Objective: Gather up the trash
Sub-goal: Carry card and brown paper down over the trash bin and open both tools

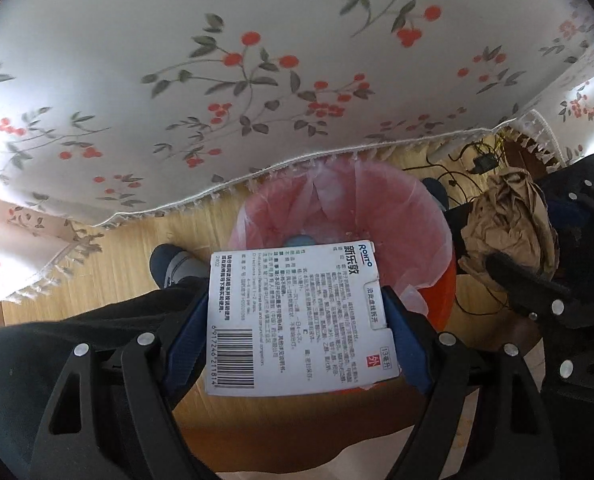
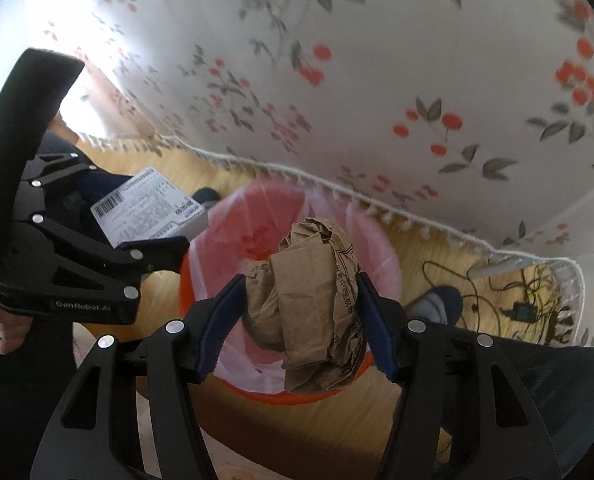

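Wooden floor [image 1: 109,264] below, I hold both loads over the pink-lined bin [image 1: 377,204]: left tool [image 1: 297,312] clamps the medicine box [image 1: 297,320], right tool [image 2: 299,304] clamps crumpled brown paper [image 2: 309,300], neither dropped yet.

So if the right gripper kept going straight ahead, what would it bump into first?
Probably the pink bag lining the orange bin. The right gripper, clamping crumpled brown paper, points into its opening, though depth is unclear.

Left gripper [image 1: 299,314] clamps a white box [image 1: 297,320] above the pink-lined bin [image 1: 433,216].
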Available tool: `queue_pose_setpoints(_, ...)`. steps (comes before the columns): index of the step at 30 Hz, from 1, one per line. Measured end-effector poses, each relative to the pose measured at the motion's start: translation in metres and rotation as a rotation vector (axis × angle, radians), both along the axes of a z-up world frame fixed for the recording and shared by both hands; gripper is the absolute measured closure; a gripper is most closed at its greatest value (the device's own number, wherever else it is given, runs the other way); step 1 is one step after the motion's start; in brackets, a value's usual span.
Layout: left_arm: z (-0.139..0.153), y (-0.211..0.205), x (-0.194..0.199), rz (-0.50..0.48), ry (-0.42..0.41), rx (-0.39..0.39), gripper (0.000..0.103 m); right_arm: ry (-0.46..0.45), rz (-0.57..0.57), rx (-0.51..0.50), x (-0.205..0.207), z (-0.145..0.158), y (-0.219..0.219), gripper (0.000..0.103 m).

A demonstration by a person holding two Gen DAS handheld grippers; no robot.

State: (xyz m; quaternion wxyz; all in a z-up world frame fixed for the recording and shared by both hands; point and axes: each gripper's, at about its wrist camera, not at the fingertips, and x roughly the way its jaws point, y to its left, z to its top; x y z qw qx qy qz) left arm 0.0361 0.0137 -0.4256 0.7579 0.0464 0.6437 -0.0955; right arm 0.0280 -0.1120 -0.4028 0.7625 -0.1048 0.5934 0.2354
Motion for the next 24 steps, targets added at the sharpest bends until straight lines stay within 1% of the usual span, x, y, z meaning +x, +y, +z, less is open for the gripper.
queue_pose_setpoints(5,-0.013,-0.005,0.006,-0.017,0.024,0.000,0.022,0.024,-0.013,-0.002,0.004,-0.010,-0.001,0.045)
queue_pose_setpoints(11,-0.015,-0.002,0.008,-0.016,0.037,-0.003,0.021,0.037,-0.016,0.000,0.009,-0.017,-0.002,0.045)
queue_pose_setpoints(14,-0.014,-0.002,0.009,-0.011,0.036,-0.003,0.016,0.043,-0.018,0.002,0.011,-0.018,-0.002,0.045)
queue_pose_setpoints(17,-0.013,0.001,0.010,-0.002,0.035,-0.011,0.015,0.049,-0.022,0.004,0.012,-0.020,-0.003,0.045)
queue_pose_setpoints(20,-0.011,0.004,0.011,0.012,0.027,0.008,0.015,0.058,-0.018,0.008,0.013,-0.024,-0.001,0.045)
queue_pose_setpoints(22,-0.005,0.011,0.010,0.041,0.013,0.042,0.015,0.061,-0.006,0.007,0.014,-0.027,0.002,0.045)
queue_pose_setpoints(24,0.001,0.018,0.010,0.073,0.004,0.061,0.015,0.061,0.012,0.006,0.016,-0.031,0.009,0.045)
